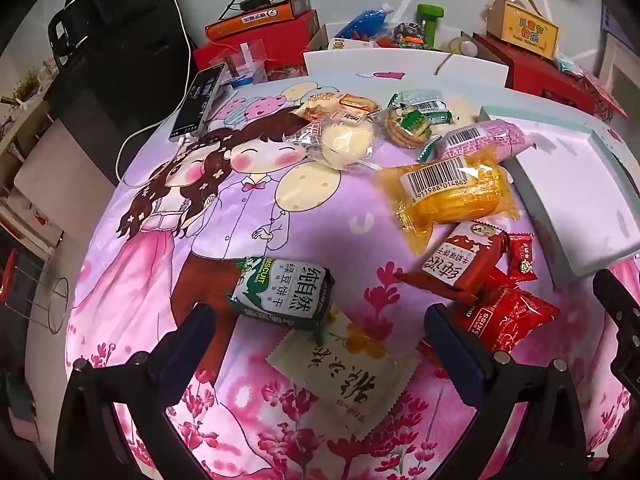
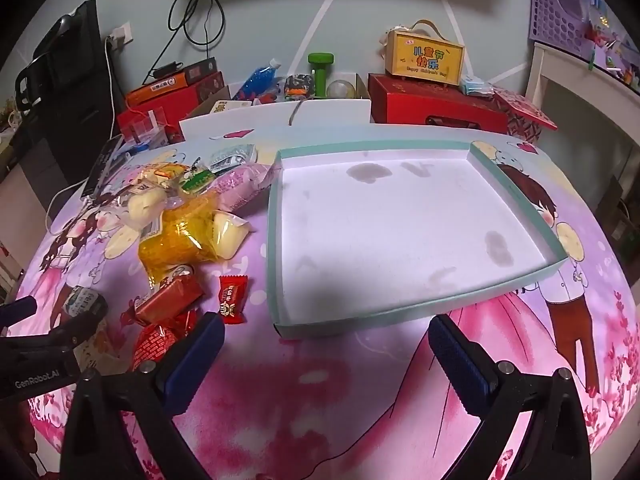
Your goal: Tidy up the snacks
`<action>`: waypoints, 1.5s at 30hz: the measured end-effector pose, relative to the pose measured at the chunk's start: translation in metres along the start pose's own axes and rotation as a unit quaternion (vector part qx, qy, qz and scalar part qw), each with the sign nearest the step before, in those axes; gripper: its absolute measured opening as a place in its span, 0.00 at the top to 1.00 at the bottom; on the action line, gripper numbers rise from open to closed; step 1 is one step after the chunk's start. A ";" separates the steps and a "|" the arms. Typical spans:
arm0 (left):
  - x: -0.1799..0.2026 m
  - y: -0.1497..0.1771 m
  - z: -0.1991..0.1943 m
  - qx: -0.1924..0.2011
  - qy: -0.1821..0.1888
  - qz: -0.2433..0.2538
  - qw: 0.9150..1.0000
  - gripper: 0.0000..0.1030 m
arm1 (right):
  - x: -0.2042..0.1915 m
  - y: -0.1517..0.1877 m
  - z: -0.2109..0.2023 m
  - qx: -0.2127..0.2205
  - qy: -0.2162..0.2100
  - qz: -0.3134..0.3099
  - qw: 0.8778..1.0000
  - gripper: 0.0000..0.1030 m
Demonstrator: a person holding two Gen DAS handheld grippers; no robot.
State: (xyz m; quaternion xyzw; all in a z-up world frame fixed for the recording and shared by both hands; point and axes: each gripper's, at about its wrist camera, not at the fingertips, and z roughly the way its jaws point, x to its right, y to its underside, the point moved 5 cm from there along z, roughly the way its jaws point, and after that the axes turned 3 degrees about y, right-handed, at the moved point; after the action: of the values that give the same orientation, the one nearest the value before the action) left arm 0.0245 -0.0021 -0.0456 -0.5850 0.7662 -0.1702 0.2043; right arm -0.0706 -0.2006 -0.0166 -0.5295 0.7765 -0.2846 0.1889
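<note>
Both pairs of jaws are standing wide apart with nothing between the pads. Left gripper (image 1: 320, 328) is hovering above the near edge of the table, which is wearing a pink and purple cartoon-print cloth (image 1: 160, 208), and beneath its gap a cream sachet with brush lettering (image 1: 348, 376) is lying flat. Just beyond, a green-and-white mung bean biscuit pack (image 1: 282, 294) is resting, its corner overlapping the sachet. By the right finger of that gripper a red snack packet (image 1: 508, 318) is sitting, and just behind it a red milk biscuit pack (image 1: 464, 258) with a small red candy (image 1: 522, 260) touching its side. Farther in, an orange-yellow wrapped cake with a barcode (image 1: 452, 196) is lying, then a pink wrapped roll (image 1: 484, 138), a clear bag holding a pale round pastry (image 1: 344, 142), a round cookie pack with a green label (image 1: 404, 124) and a sandwich biscuit pack (image 1: 348, 104), all bunched toward the far edge. A phone (image 1: 198, 102) with a white cable is lying at the far left edge.

Right gripper (image 2: 326, 344) is hanging over bare cloth near the front edge, just short of the near rim of a shallow teal-edged box lid (image 2: 276, 240), whose white floor is showing a few grey stains and holding no snacks. The snack heap is lying just left of it.
</note>
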 end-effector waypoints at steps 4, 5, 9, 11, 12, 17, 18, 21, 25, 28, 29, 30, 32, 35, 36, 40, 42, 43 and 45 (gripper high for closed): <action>0.002 0.001 -0.001 -0.001 -0.003 0.001 1.000 0.00 | 0.001 -0.001 -0.001 -0.001 -0.001 0.002 1.000 0.00; -0.002 -0.001 0.000 -0.003 0.000 0.000 1.000 0.00 | 0.002 -0.001 -0.001 -0.001 -0.001 0.002 1.000 0.00; -0.004 -0.001 0.001 -0.003 0.002 0.000 1.000 0.00 | 0.002 -0.001 -0.001 -0.001 -0.002 0.003 1.000 0.00; -0.004 -0.001 0.001 -0.004 0.001 0.000 1.000 0.00 | 0.002 0.000 -0.001 -0.001 -0.002 0.003 1.000 0.00; -0.004 -0.001 0.001 -0.004 0.001 0.000 1.000 0.00 | 0.002 0.000 -0.001 -0.001 -0.003 0.004 1.000 0.00; -0.004 -0.001 0.001 -0.004 0.000 0.001 1.000 0.00 | 0.002 0.000 -0.001 -0.001 -0.003 0.004 1.000 0.00; -0.004 -0.001 0.001 -0.004 0.000 0.002 1.000 0.00 | 0.002 0.000 -0.001 -0.001 -0.003 0.004 1.000 0.00; -0.003 -0.001 0.001 -0.004 0.000 0.001 1.000 0.00 | 0.002 0.000 -0.001 -0.001 -0.003 0.004 1.000 0.00; -0.003 -0.001 0.001 -0.004 0.000 0.002 1.000 0.00 | 0.002 0.000 -0.001 -0.001 -0.003 0.004 1.000 0.00; -0.003 -0.001 0.001 -0.004 -0.001 0.003 1.000 0.00 | 0.002 0.000 -0.001 -0.001 -0.003 0.005 1.000 0.00; -0.003 0.000 0.001 -0.005 -0.001 0.003 1.000 0.00 | 0.002 0.000 -0.001 -0.001 -0.003 0.005 1.000 0.00; -0.003 -0.001 0.001 -0.005 -0.001 0.004 1.000 0.00 | 0.002 0.000 -0.001 -0.001 -0.003 0.005 1.000 0.00; -0.003 0.000 0.001 -0.005 -0.002 0.004 1.000 0.00 | 0.002 0.000 -0.001 -0.001 -0.003 0.005 1.000 0.00; -0.002 0.000 0.001 -0.006 -0.002 0.005 1.000 0.00 | 0.002 0.000 -0.001 -0.001 -0.003 0.004 1.000 0.00; -0.002 0.000 0.001 -0.006 -0.002 0.005 1.000 0.00 | 0.002 0.000 0.000 -0.001 -0.003 0.004 1.000 0.00; -0.001 0.000 0.002 -0.007 -0.004 0.007 1.000 0.00 | 0.001 0.001 -0.001 -0.001 -0.003 0.003 1.000 0.00; -0.001 0.000 0.003 -0.008 -0.004 0.007 1.000 0.00 | 0.001 0.001 -0.001 -0.001 -0.003 0.003 1.000 0.00; -0.001 0.000 0.003 -0.008 -0.004 0.007 1.000 0.00 | 0.001 0.001 0.000 -0.002 -0.003 0.002 1.000 0.00; 0.000 0.000 0.003 -0.008 -0.004 0.008 1.000 0.00 | 0.000 0.002 0.000 -0.002 -0.003 0.001 1.000 0.00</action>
State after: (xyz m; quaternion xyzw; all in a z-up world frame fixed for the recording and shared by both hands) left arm 0.0264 -0.0024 -0.0481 -0.5814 0.7713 -0.1601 0.2038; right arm -0.0722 -0.2002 -0.0177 -0.5296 0.7773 -0.2811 0.1904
